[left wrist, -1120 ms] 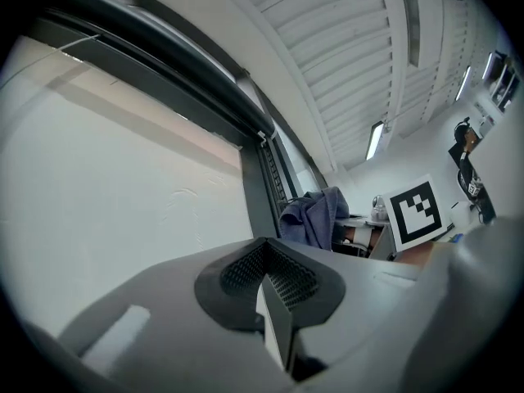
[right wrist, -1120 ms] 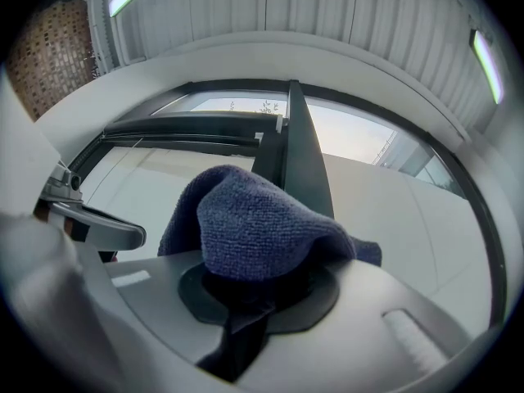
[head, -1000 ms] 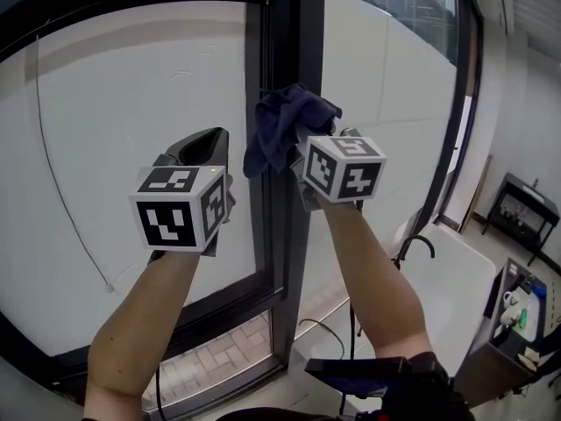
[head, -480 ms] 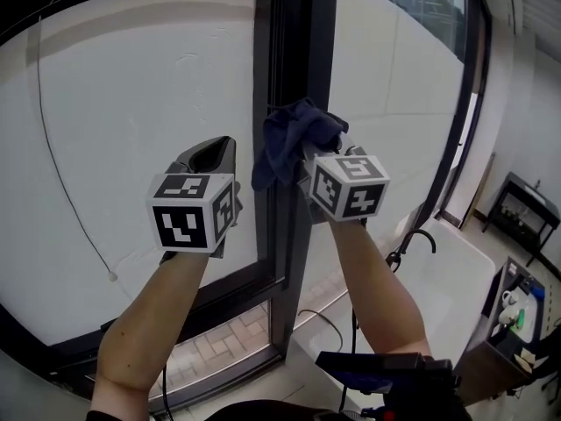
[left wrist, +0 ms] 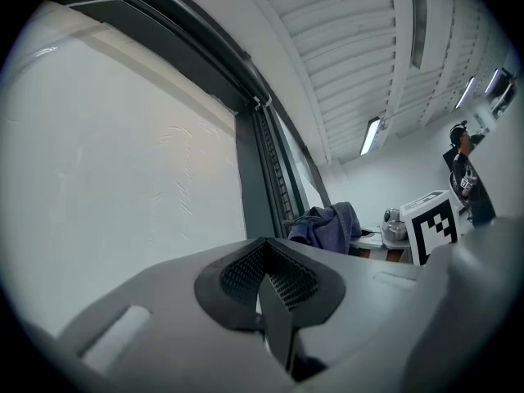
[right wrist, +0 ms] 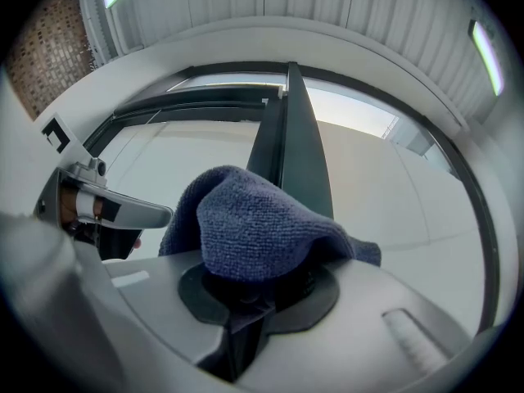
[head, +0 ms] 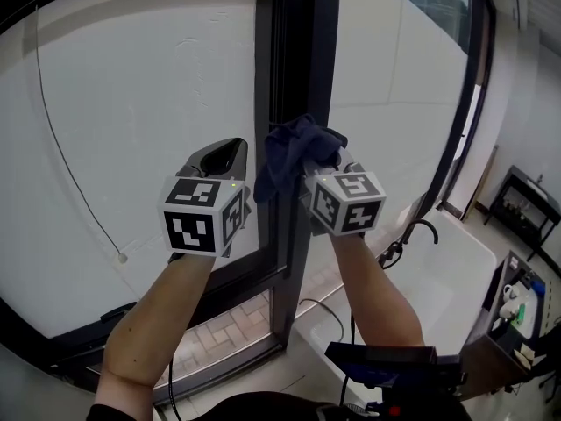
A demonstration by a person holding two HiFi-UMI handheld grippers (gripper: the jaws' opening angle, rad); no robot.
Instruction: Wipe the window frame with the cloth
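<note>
Cloth (head: 294, 152) sits pinched in the fingers of the right gripper (head: 323, 158), before the window frame (head: 302, 60) mid-picture. Left gripper (head: 219, 154) has its fingers closed, empty.

This seems to be an office or lab building: tall glass panes (head: 131, 147) in a dark window frame (head: 298, 77), a white slatted ceiling (left wrist: 360, 47) with strip lights (left wrist: 371, 135), and brick paving (head: 219, 349) outside.

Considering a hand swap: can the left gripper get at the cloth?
Probably yes: the cloth, clamped in the right gripper, hangs toward the left gripper with nothing between; the left's shut jaws must open first.
</note>
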